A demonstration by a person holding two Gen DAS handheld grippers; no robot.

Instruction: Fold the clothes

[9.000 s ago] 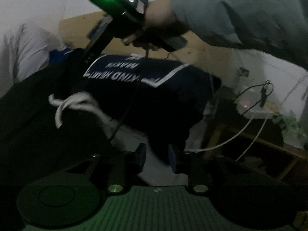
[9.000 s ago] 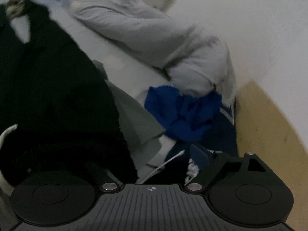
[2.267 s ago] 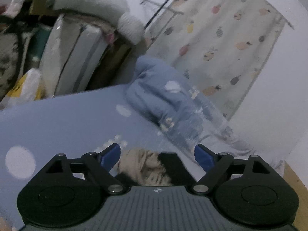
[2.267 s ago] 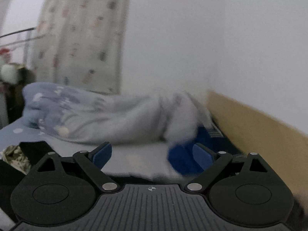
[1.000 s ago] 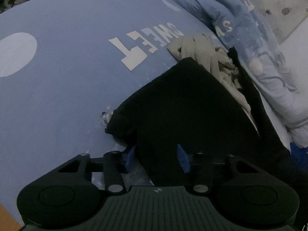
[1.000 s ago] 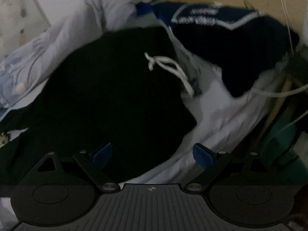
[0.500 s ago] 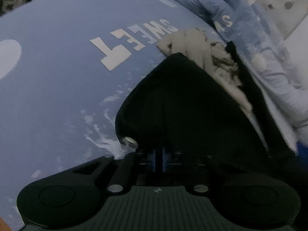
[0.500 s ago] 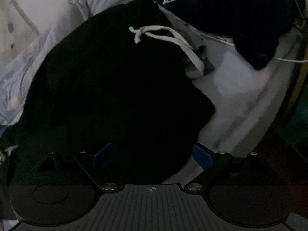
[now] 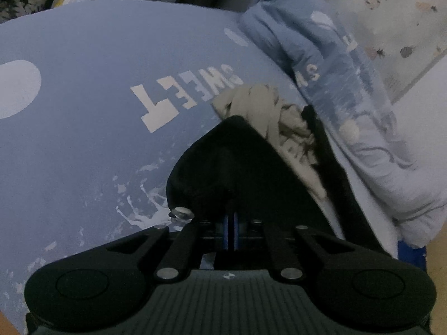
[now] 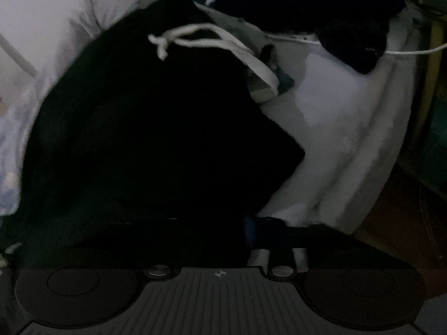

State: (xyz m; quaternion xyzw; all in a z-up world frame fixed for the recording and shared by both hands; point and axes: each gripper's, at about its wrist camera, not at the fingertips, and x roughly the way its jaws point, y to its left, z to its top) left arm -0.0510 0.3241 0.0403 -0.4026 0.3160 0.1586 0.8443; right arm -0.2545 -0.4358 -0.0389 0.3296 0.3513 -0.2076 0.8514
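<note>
A black garment (image 9: pixel 237 167) lies on the blue bedsheet (image 9: pixel 83 139). My left gripper (image 9: pixel 230 231) is shut on its near edge, blue pads pressed together with the cloth pinched and slightly raised. In the right wrist view the same black garment (image 10: pixel 153 125) fills the frame, its white drawstring (image 10: pixel 195 36) lying near the top. My right gripper (image 10: pixel 229 231) is closing its jaws on the garment's near edge. One blue pad (image 10: pixel 250 231) shows against the cloth, and dark fabric hides the other.
A beige patterned cloth (image 9: pixel 268 117) lies beyond the black garment. A rolled blue duvet (image 9: pixel 335 83) runs along the right. A navy printed garment (image 10: pixel 307 0) and white cables (image 10: pixel 405 51) lie near the bed's edge (image 10: pixel 363 167), with floor beyond.
The left jaws shut on the garment's edge and lifted it a little. The right gripper sank toward the garment and its wide-open jaws came together on the cloth.
</note>
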